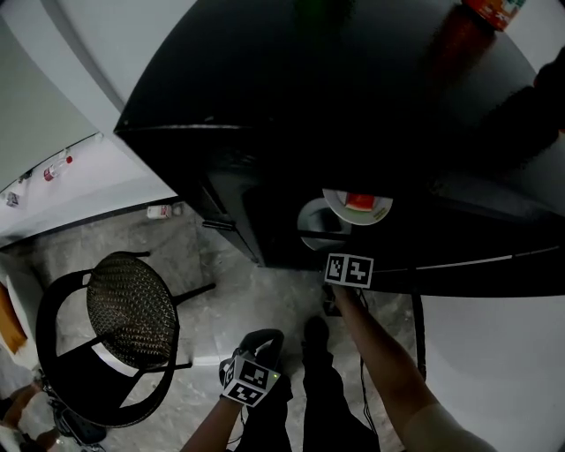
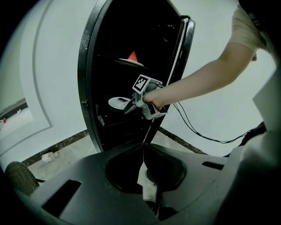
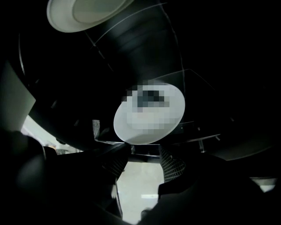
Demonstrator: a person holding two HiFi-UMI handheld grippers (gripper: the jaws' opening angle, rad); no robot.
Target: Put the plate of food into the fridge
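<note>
The black fridge (image 1: pixel 265 106) stands open. A white plate with red food (image 1: pixel 357 205) rests on an inner shelf, and in the left gripper view this plate of food (image 2: pixel 131 59) sits on the upper shelf. Below it lies a plain white plate (image 2: pixel 117 102). My right gripper (image 2: pixel 130 107) reaches into the fridge at that lower plate (image 3: pixel 149 116). Its jaws (image 3: pixel 145 160) stand open just short of the rim, with nothing between them. The food plate's underside (image 3: pixel 83 13) shows above. My left gripper (image 1: pixel 263 342) hangs low over the floor, shut and empty (image 2: pixel 144 147).
A black mesh chair (image 1: pixel 132 309) stands on the floor to the left. A small bottle (image 1: pixel 160 212) lies at the wall's foot beside the fridge. A thin cable (image 2: pixel 197 132) trails along the white wall. A red object (image 1: pixel 490 11) sits on top of the fridge.
</note>
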